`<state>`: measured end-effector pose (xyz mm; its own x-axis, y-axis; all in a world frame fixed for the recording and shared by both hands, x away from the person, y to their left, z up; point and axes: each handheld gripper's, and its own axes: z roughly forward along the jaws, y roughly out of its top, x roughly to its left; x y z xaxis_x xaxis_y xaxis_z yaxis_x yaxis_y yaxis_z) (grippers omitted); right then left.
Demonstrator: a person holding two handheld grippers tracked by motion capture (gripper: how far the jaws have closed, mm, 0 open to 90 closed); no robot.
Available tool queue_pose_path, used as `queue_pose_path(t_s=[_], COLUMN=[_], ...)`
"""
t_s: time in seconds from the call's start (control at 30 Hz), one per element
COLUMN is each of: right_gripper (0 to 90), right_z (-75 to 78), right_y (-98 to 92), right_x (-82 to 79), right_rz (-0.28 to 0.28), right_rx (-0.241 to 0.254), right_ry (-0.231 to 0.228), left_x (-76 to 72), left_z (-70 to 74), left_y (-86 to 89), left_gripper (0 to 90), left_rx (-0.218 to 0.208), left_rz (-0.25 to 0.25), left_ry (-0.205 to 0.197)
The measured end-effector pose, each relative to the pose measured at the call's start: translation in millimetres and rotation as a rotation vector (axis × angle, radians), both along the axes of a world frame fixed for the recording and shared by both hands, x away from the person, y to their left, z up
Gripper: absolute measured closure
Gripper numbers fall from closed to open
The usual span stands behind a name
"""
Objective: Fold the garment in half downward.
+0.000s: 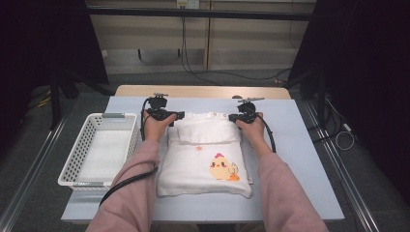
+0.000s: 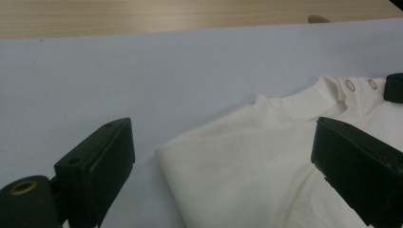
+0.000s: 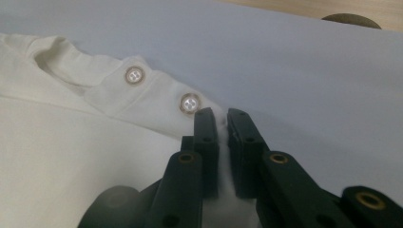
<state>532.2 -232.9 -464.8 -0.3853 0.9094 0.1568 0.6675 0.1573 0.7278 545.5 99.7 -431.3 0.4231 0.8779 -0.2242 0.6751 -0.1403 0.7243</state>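
Note:
A white baby garment (image 1: 203, 164) with a yellow chick print lies folded on the pale blue mat (image 1: 290, 159). At the garment's far left corner, my left gripper (image 1: 178, 116) stands open. In the left gripper view its jaws straddle that corner of the cloth (image 2: 247, 166) wide apart, left gripper (image 2: 221, 137) not pressing on it. My right gripper (image 1: 233, 117) is at the far right corner. In the right gripper view the right gripper (image 3: 218, 116) is shut on a pinch of the white shoulder edge (image 3: 71, 156), just beside two buttons (image 3: 190, 103).
A white plastic basket (image 1: 80, 145) with a white liner stands on the mat to the left of the garment. A strip of wooden tabletop (image 1: 203, 91) shows beyond the mat's far edge. Bare mat lies to the right of the garment.

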Motion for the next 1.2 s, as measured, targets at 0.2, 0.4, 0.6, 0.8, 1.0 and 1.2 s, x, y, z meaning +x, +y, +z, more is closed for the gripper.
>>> queue_pose_path(t_s=[0.2, 0.4, 0.6, 0.8, 1.0, 1.2], right_gripper=[83.8, 83.8, 83.9, 84.3, 84.6, 84.8], right_z=[0.1, -1.0, -2.3, -1.4, 0.2, 13.3], right_y=[1.1, 0.6, -0.9, 0.7, -0.7, -6.8], right_x=[-1.2, -2.8, -2.0, -3.4, -3.5, -3.3], right_rz=[-0.001, -0.005, 0.007, 0.001, -0.013, -0.004], right_rx=[-0.004, 0.009, 0.011, 0.005, 0.016, 0.035], right_ry=[0.000, -0.001, -0.021, -0.015, -0.006, -0.028], left_x=[11.1, 21.3, 17.7, 13.8, 13.1, 16.1], left_z=[-7.8, -25.2, -27.5, -22.8, -19.4, -6.6], left_y=[-7.2, -7.3, -11.1, -11.5, -9.5, -2.3], left_gripper=[13.0, 25.5, 50.8, 80.9, 86.1, 86.6], left_rx=[0.034, 0.039, 0.096, 0.120, 0.100, 0.049], left_rz=[0.001, 0.016, -0.016, -0.022, -0.037, -0.009], left_ry=[-0.012, -0.005, -0.002, 0.052, 0.083, 0.036])
